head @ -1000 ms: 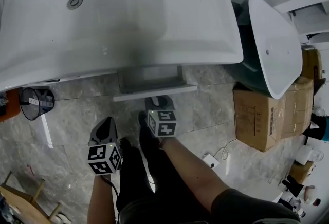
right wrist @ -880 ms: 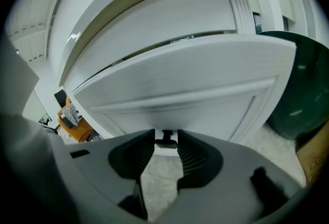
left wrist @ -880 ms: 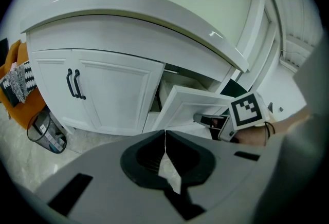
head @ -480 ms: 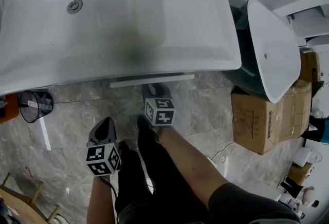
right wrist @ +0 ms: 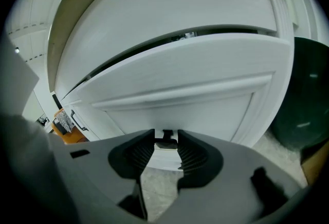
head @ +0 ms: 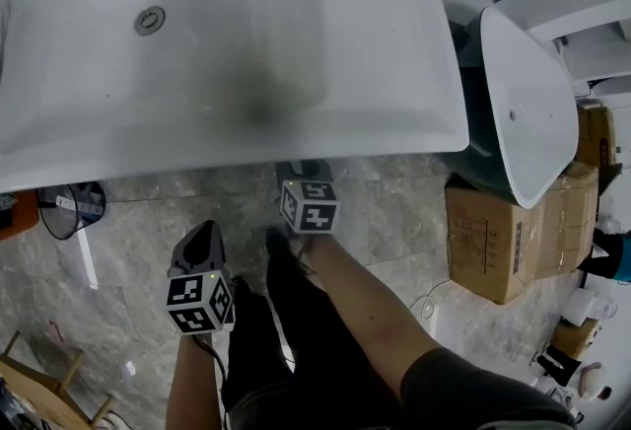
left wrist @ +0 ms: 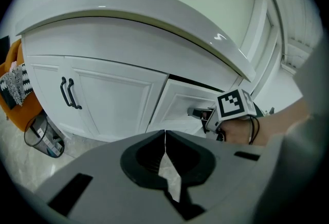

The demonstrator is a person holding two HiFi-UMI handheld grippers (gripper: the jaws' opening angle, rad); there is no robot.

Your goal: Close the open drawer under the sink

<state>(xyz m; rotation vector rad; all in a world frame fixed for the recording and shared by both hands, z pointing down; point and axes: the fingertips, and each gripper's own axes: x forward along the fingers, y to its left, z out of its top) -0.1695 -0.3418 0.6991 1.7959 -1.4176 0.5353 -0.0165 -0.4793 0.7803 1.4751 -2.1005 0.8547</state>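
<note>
The white sink [head: 227, 43] hides the drawer in the head view. In the right gripper view the white drawer front [right wrist: 205, 84] fills the frame, with a narrow dark gap along its top. My right gripper [right wrist: 166, 147] is shut on the drawer's small black handle [right wrist: 166, 135], which sits between the ribbed pads. From above, the right gripper [head: 301, 172] reaches just under the sink's front edge. The left gripper view shows the same drawer front [left wrist: 177, 105] with the right gripper [left wrist: 203, 113] on it. My left gripper [head: 200, 233] hangs back over the floor, shut and empty.
Beside the drawer are two white cabinet doors with black handles [left wrist: 69, 93]. A black mesh wastebasket [head: 69, 206] stands at the left. A dark tub with a white rim [head: 523, 103] and cardboard boxes [head: 493, 231] stand at the right. The person's legs [head: 296, 320] stand on the grey marble floor.
The drawer has slid in under the sink; its open tray and front no longer show from above. My right gripper moved in with it. The left gripper drifted slightly forward.
</note>
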